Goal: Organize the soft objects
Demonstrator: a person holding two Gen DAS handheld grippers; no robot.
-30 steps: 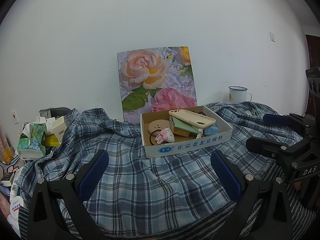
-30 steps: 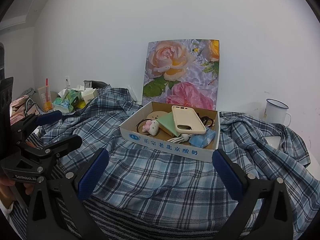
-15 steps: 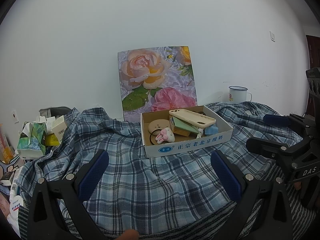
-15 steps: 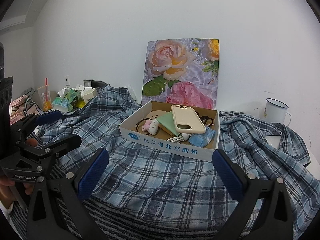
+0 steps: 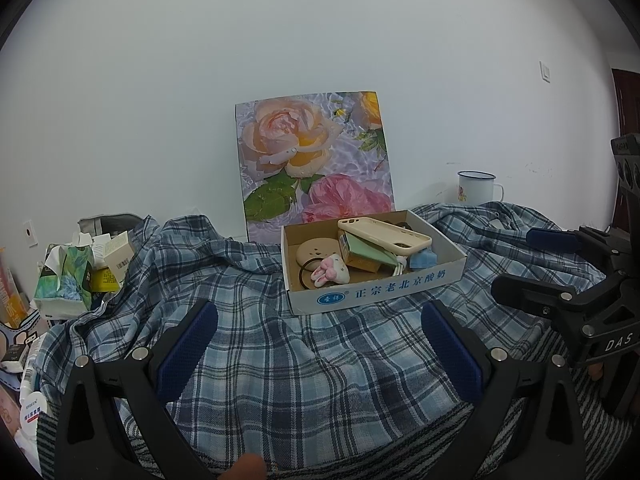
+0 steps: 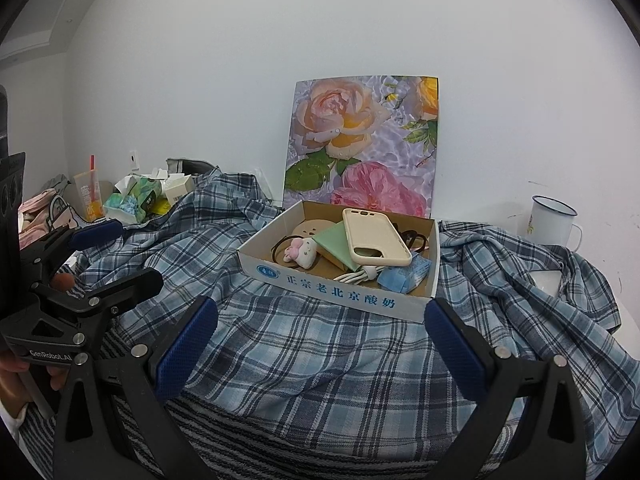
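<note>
A blue-and-white plaid shirt (image 5: pixel 280 352) lies spread and rumpled over the surface, covering most of it, with a grey striped cloth (image 6: pixel 280 436) showing beneath its near edge. On the shirt, toward the back middle, sits a shallow white cardboard box (image 5: pixel 372 296) with blue Chinese lettering on its front wall. Inside it a cream phone case (image 5: pixel 384 234) lies on top, tilted over a green card box (image 5: pixel 366 254); a small pink-and-white plush bunny (image 5: pixel 330 272) rests at the front left with a dark hair tie (image 5: pixel 306 276) around it, a round tan disc (image 5: pixel 314 250) lies behind, and a light blue packet (image 6: pixel 404 276) and a coiled white cable (image 6: pixel 358 276) occupy the front right corner. A rose picture (image 5: pixel 314 168) leans upright against the white wall just behind the box. A white enamel mug (image 6: pixel 552 220) stands at the far right by the wall, beyond the shirt's edge. At the far left a green tissue pack (image 5: pixel 64 280) and small cartons are piled beside the shirt. The left gripper (image 5: pixel 320 340) hovers over the near part of the shirt with its blue-padded fingers spread wide and nothing between them. The right gripper (image 6: pixel 320 340) is likewise spread wide and empty above the shirt's near edge, in front of the box. Each gripper appears at the side of the other's view, held by a hand (image 6: pixel 16 376).
</note>
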